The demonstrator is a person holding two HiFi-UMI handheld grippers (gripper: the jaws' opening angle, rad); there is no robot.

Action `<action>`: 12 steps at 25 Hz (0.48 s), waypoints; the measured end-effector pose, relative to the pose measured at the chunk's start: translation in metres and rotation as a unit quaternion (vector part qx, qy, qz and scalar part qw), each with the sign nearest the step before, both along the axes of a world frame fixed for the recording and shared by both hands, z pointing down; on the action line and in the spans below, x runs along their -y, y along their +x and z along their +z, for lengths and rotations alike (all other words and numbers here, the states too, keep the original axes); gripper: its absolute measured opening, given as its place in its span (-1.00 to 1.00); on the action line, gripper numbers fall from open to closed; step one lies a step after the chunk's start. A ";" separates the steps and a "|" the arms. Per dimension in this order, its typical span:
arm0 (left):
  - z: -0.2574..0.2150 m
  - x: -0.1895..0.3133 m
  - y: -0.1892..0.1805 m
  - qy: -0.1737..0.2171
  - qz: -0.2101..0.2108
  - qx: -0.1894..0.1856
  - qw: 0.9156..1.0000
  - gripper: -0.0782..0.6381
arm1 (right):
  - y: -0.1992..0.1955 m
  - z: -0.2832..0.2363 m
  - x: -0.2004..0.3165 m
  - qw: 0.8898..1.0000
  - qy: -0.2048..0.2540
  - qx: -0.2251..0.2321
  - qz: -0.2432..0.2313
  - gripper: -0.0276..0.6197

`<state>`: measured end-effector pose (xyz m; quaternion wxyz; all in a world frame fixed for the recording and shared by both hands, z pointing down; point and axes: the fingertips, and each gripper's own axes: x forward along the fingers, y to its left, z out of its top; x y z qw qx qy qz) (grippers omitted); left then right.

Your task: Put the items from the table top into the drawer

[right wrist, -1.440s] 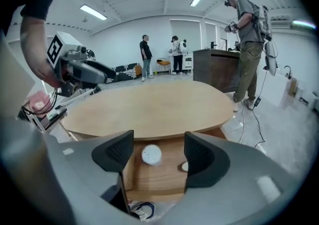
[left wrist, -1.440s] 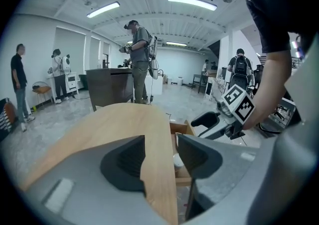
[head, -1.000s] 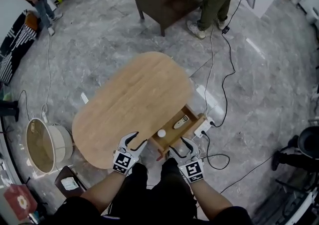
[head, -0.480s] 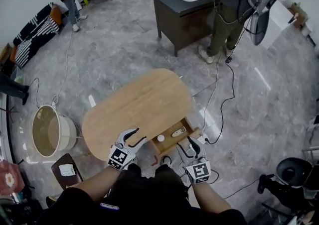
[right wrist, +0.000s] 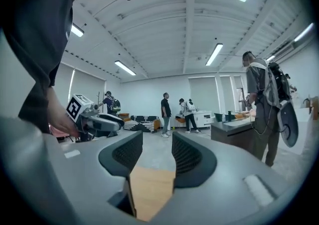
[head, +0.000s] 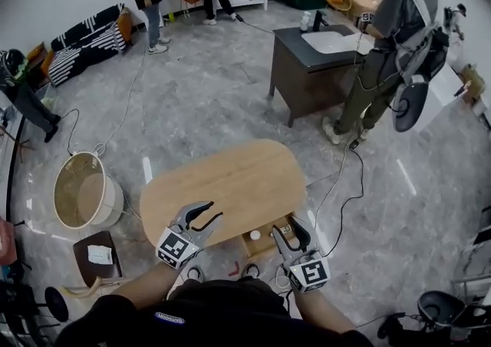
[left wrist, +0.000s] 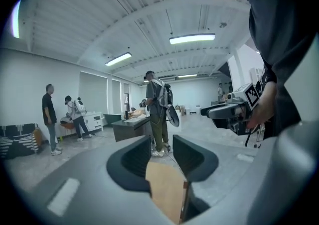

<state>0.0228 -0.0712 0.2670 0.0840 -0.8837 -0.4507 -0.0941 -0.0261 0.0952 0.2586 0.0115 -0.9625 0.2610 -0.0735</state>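
The oval wooden table point(head: 222, 184) shows a bare top in the head view. Its drawer point(head: 270, 246) is pulled out at the near right side, with a small white ball point(head: 255, 235) and a pale elongated item point(head: 285, 229) inside. My left gripper point(head: 209, 212) hovers over the table's near edge, open and empty. My right gripper point(head: 291, 229) hangs over the drawer, also open and empty. In the left gripper view the gripper point(left wrist: 162, 157) shows only the table top between its jaws. The right gripper view shows its gripper point(right wrist: 157, 155) the same way.
A dark vanity cabinet point(head: 311, 77) stands beyond the table with a person point(head: 387, 46) beside it. A round beige tub point(head: 80, 192) and a small stool point(head: 96, 255) sit at the left. Cables point(head: 341, 184) run over the floor at the right. Other people stand far back.
The head view has tilted up, so the table and drawer sit lower and smaller in frame. Both grippers stay open and have drawn back slightly from the drawer.
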 end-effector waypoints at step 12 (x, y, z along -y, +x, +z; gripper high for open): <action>-0.094 0.191 -0.006 -0.102 -0.043 0.021 0.994 -0.43 | 0.009 -0.095 0.189 0.998 0.030 -0.047 -0.038 -0.38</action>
